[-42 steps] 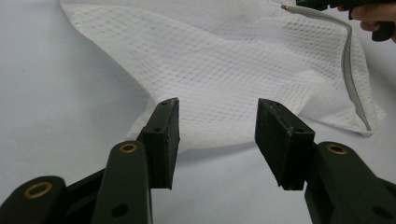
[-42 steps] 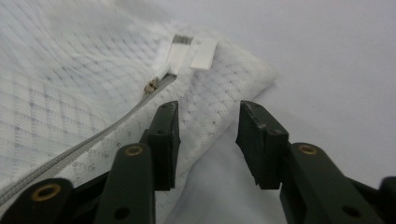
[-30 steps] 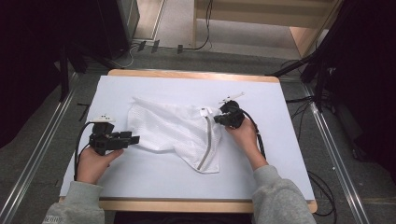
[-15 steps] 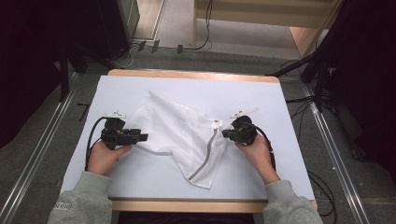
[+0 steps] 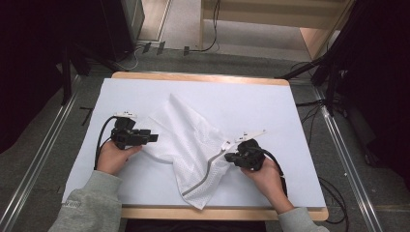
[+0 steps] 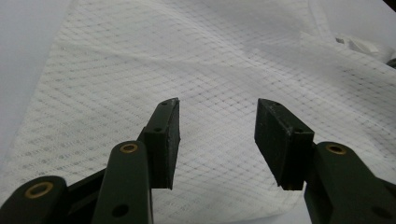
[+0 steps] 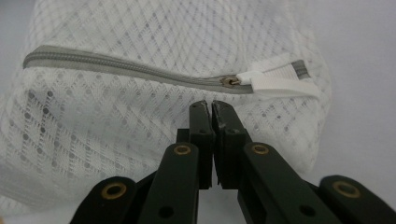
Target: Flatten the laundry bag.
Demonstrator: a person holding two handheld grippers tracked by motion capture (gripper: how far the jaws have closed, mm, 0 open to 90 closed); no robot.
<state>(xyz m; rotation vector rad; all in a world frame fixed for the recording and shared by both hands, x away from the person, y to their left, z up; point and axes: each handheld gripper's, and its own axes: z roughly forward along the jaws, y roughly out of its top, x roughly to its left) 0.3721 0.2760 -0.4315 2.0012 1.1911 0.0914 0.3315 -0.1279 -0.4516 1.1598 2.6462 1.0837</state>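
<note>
- Right hand-held gripper (image 5: 235,157), pressed together and apparently pinching the mesh bag (image 5: 193,145) near its zipper (image 7: 140,70), dragged it toward the surface's (image 5: 270,111) near edge.
- Left hand-held gripper (image 5: 153,137) spread, beside the bag's left edge; bag lies mid-surface, likely being repositioned.

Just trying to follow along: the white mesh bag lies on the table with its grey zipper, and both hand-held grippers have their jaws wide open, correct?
Not quite. The white mesh bag and its grey zipper are as you say, and the left hand-held gripper is open over the mesh. But the right hand-held gripper is shut, its jaws pressed together just below the zipper, as the right gripper view shows.
</note>
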